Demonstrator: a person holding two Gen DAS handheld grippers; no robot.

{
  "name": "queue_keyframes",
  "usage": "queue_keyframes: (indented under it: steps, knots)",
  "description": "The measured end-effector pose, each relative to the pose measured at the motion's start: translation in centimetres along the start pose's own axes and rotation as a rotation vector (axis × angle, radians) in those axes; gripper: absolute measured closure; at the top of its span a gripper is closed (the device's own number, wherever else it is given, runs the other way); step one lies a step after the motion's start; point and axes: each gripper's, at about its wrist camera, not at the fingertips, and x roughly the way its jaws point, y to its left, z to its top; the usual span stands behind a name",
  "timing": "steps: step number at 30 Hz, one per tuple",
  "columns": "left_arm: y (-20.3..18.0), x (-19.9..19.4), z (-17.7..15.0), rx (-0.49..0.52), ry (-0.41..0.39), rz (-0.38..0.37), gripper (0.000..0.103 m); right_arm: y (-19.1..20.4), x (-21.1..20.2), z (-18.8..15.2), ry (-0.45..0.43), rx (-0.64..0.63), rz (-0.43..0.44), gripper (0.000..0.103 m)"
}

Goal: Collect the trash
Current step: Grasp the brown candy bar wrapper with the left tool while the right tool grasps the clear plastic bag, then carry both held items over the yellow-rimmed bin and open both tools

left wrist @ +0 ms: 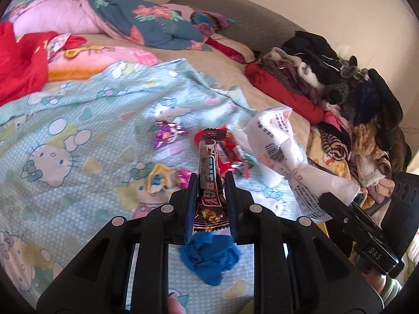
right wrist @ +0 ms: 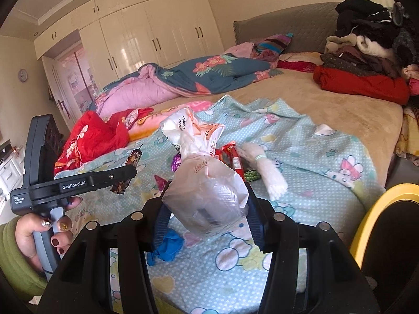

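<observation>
Brown snack wrapper (left wrist: 209, 183) pinched in left gripper (left wrist: 210, 180); right gripper (right wrist: 207, 204) clasps plastic bag (right wrist: 204, 183).

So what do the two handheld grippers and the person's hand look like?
Both grippers are black plastic with round silver pivot pins and dark blue finger pads. The left gripper reads "GenRobot.AI" in white and has a grey handle. The left hand wears dark red and gold glitter nail polish, with a green sleeve.

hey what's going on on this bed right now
A person is clearing trash off the bed with a gripper in each hand. The left gripper is shut on a brown snack wrapper; the right gripper holds a white plastic bag. More wrappers and a blue scrap lie on the blanket.
</observation>
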Motion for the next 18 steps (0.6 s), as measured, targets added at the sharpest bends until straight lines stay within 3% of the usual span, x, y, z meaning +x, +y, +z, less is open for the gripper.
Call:
queue_keyframes:
  steps: [15, 18]
  knots:
    - [-6.1, 0.4, -0.7, 0.13, 0.01, -0.057, 0.088, -3.7, -3.7, 0.0, -0.053, 0.069, -0.072, 0.054]
    - [-7.3, 0.6, -1.0, 0.153, 0.015, -0.07, 0.088, -4.8, -4.4, 0.0, -0.06, 0.086, -0.089, 0.059]
